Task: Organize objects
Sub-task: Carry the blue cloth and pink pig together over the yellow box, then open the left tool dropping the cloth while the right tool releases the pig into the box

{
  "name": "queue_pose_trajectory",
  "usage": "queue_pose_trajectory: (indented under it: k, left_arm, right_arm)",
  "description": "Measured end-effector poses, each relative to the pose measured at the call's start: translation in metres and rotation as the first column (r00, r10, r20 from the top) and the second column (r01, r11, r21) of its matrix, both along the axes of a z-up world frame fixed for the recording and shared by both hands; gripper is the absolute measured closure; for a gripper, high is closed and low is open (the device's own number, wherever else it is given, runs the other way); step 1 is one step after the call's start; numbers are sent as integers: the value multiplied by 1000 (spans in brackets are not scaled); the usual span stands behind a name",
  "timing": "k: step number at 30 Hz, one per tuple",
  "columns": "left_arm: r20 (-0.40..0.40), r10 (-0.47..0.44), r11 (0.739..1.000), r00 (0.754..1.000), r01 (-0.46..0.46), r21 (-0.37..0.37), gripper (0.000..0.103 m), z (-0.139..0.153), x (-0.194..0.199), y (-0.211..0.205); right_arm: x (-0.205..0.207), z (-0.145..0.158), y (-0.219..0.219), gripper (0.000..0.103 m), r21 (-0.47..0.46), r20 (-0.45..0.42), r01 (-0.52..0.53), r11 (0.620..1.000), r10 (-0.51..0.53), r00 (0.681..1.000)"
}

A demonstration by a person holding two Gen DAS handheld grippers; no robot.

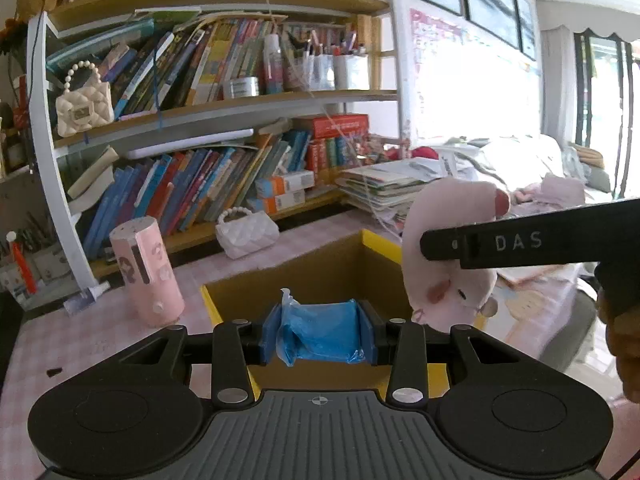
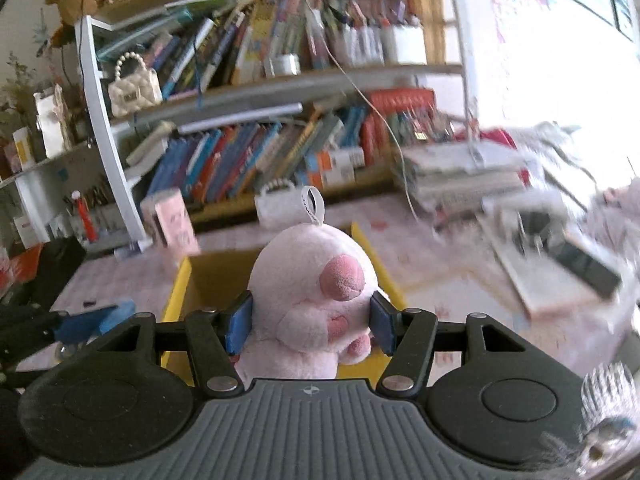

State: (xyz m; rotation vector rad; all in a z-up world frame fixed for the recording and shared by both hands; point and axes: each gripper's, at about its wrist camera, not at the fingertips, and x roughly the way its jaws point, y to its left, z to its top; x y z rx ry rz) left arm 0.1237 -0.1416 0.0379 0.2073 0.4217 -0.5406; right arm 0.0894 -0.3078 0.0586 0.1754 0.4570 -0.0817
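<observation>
Left gripper (image 1: 320, 334): jaws clamped on a crumpled blue packet (image 1: 318, 334), which fills the gap between the blue pads; both pads press on it. The packet hangs above the near edge of the box (image 1: 288, 280), an open cardboard carton with yellow rims standing on the pink checked table (image 1: 80, 336).

Right gripper (image 2: 308, 326): jaws partly open and closed on a pink plush pig (image 2: 312, 300); both pads press into its sides. Pig is upright, snout toward the camera, white hang loop on top. In the left view the pig shows at the box's right side, above the rim, with one black finger (image 1: 520, 242) of the right gripper across it. The pig does not rest on the table.

Box interior: brown walls visible; floor hidden behind the grippers and their loads, contents cannot be told.

Surroundings: pink cylinder (image 1: 146, 272) upright on the table left of the box; white quilted purse (image 1: 246, 232) behind the box; bookshelf (image 1: 200, 120) full of leaning books along the back; stack of books (image 1: 384, 188) to the right of the shelf. Right view is blurred on its right side.
</observation>
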Motion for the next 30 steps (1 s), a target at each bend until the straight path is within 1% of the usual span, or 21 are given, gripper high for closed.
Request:
queue_pose_trajectory:
  k: [3, 6, 12, 16, 20, 24, 27, 30]
  left_arm:
    - [-13, 26, 1000, 1000, -26, 13, 65, -5, 20, -13]
    - [-47, 44, 998, 998, -43, 41, 65, -15, 35, -26]
    - [-124, 58, 994, 991, -46, 99, 65, -39, 57, -47]
    - [-164, 88, 989, 982, -67, 130, 64, -53, 68, -53]
    - [-196, 116, 985, 974, -87, 150, 64, -61, 75, -56]
    - [-211, 134, 981, 968, -99, 167, 64, -65, 77, -58]
    - [-222, 141, 978, 965, -101, 181, 64, -68, 79, -60]
    - [-229, 146, 976, 962, -102, 195, 63, -71, 78, -62]
  right_arm:
    - [29, 1, -13, 46, -7, -6, -38, 999, 38, 999]
    - [54, -5, -19, 46, -12, -32, -83, 996, 83, 996]
    - [103, -29, -23, 46, -37, -121, -197, 980, 192, 974]
    - [130, -47, -20, 46, -35, -195, -276, 961, 264, 945]
    - [150, -61, -15, 46, -47, -251, -332, 942, 311, 917]
    - [162, -72, -12, 46, -59, -304, -382, 922, 347, 887]
    - [167, -80, -8, 46, -64, -351, -421, 905, 374, 858]
    - [171, -87, -5, 45, -58, -392, -439, 897, 384, 836]
